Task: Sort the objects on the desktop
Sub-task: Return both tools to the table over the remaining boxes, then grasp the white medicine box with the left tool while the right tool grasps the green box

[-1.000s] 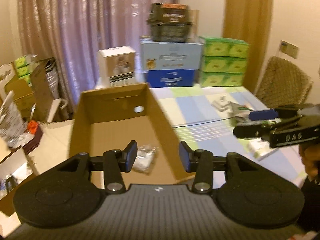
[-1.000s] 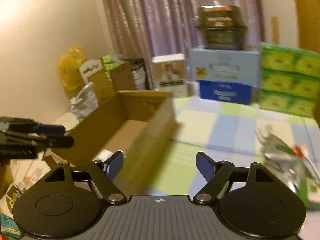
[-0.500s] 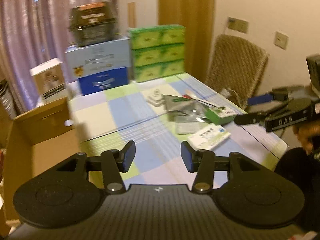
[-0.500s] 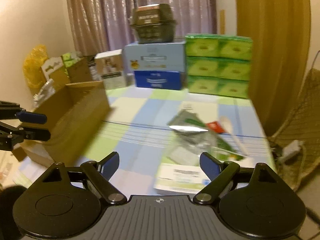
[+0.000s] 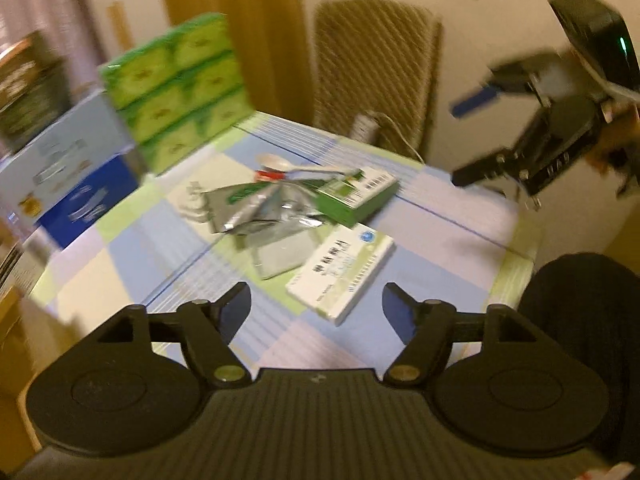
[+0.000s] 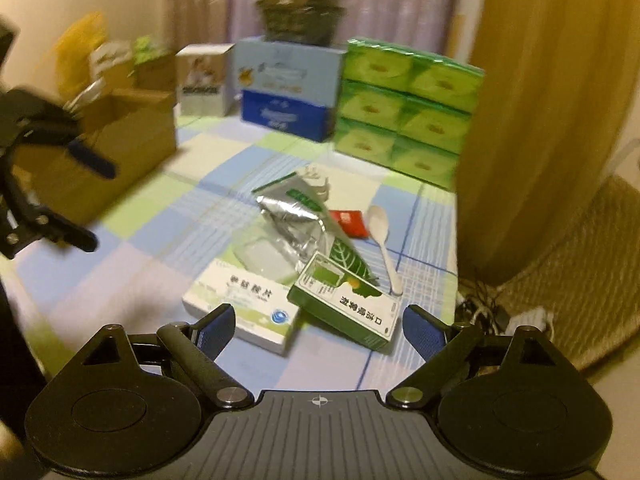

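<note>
Both held above the checked tablecloth (image 6: 168, 216) with fingers spread and empty: left gripper (image 5: 316, 308) just short of the white medicine box (image 5: 340, 274), right gripper (image 6: 318, 326) straddling white box and green box (image 6: 346, 306), foil pouch (image 6: 298, 216) beyond.

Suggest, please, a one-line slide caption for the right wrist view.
Open right gripper above a white medicine box and green medicine box, foil pouch and white spoon behind.
</note>
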Tool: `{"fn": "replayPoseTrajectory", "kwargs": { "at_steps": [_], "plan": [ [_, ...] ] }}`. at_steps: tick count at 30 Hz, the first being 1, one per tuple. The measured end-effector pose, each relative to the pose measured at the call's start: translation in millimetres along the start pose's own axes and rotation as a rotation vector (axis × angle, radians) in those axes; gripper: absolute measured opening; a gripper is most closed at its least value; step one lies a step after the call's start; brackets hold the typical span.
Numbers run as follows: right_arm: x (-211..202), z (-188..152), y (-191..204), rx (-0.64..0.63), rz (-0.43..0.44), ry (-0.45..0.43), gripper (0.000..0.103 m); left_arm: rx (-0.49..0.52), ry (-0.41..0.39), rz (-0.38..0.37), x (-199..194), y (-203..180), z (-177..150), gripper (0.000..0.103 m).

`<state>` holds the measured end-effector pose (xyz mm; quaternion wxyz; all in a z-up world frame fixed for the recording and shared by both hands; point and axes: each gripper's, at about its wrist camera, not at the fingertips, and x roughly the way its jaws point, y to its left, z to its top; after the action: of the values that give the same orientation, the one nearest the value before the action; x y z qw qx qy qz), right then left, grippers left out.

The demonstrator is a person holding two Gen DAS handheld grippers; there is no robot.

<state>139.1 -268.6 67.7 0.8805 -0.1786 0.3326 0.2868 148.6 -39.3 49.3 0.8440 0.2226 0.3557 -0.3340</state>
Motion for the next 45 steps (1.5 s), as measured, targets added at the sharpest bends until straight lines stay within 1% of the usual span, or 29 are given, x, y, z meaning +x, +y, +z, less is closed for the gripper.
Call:
{"fn": "replayPoseTrajectory", "kwargs": {
  "at_steps": [5,6,10,11,16,20,25,28,33,36,37,38,40,41,43,45],
  "plan": [
    [25.8,-2.8,-7.3,-0.145,0.055,0.064,0.088,0.110,0.081,-0.066,44.5,-6.9,7.2,0.076],
    [32.2,-3.6,-8.1,-0.180,0.064,0.074,0.088,0.122,0.091,-0.077,51.4,-7.3,8.0,0.078],
    [56.1,-4.2,-12.7,-0.285,0.099,0.105,0.088,0.180,0.149,-0.109,87.1,-8.5,9.0,0.082],
    [60.8,-4.2,-13.6,-0.305,0.101,0.111,0.088,0.187,0.159,-0.112,94.1,-8.0,9.1,0.083],
    [84.8,-4.0,-21.6,-0.386,0.139,0.142,0.088,0.187,0.200,-0.143,132.4,-3.5,11.7,0.083],
    [105.3,-3.0,-26.8,-0.456,0.158,0.177,0.088,0.193,0.224,-0.166,155.0,1.7,13.8,0.083],
    [133.0,8.1,-35.8,-0.500,0.178,0.211,0.089,0.214,0.239,-0.187,171.6,5.4,12.2,0.083],
    [150.1,14.2,-36.2,-0.519,0.204,0.243,0.088,0.203,0.236,-0.199,178.1,9.7,10.1,0.083],
    [175.0,17.7,-32.2,-0.566,0.222,0.298,0.088,0.183,0.233,-0.227,184.8,14.9,9.1,0.082],
    [186.5,14.4,-31.1,-0.592,0.226,0.342,0.088,0.201,0.234,-0.233,187.8,13.9,8.4,0.081],
    [189.6,13.1,-30.7,-0.593,0.221,0.362,0.086,0.204,0.236,-0.233,188.2,13.2,8.2,0.081],
    [191.5,12.0,-30.9,-0.585,0.222,0.381,0.083,0.202,0.239,-0.234,189.1,13.2,8.2,0.078],
    [188.5,11.2,-31.7,-0.570,0.203,0.371,0.073,0.191,0.244,-0.237,190.0,13.6,8.4,0.077],
    [186.4,11.3,-32.6,-0.557,0.200,0.373,0.071,0.190,0.245,-0.237,189.7,13.5,8.4,0.076],
    [180.2,10.8,-32.9,-0.531,0.203,0.379,0.064,0.186,0.248,-0.238,187.9,13.0,7.6,0.074],
    [172.6,8.7,-29.8,-0.512,0.195,0.384,0.061,0.177,0.254,-0.233,184.3,11.4,5.6,0.071]
  ]
}}
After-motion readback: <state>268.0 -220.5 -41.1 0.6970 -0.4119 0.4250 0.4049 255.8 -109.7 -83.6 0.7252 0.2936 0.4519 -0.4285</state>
